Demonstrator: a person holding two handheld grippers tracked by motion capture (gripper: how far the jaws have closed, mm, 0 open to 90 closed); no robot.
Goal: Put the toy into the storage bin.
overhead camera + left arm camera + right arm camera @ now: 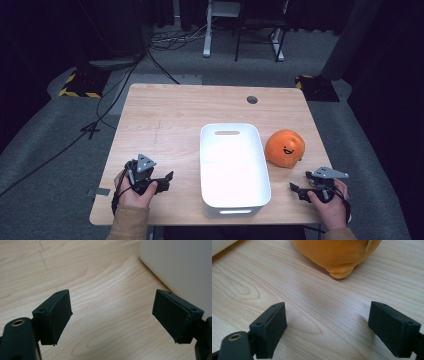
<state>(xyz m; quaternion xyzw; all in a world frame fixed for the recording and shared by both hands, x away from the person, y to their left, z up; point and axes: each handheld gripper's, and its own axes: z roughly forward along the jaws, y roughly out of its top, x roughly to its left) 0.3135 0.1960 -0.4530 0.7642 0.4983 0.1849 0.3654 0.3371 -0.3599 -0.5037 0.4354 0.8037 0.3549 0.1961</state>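
An orange plush ball with a smiling face (285, 148) lies on the wooden table (170, 120), just right of a white plastic bin (233, 170) with nothing inside. My left gripper (169, 179) rests near the table's front left, jaws wide apart over bare wood (112, 315), with the white bin's wall (180, 267) close on its right. My right gripper (299, 181) sits at the front right, open and holding nothing (328, 327); the orange plush (337, 255) lies a short way ahead of its jaws.
A round cable hole (252, 99) marks the table's far edge. Beyond the table stand desk legs and a chair base (240, 35), and black cables (110, 100) run across the grey floor on the left.
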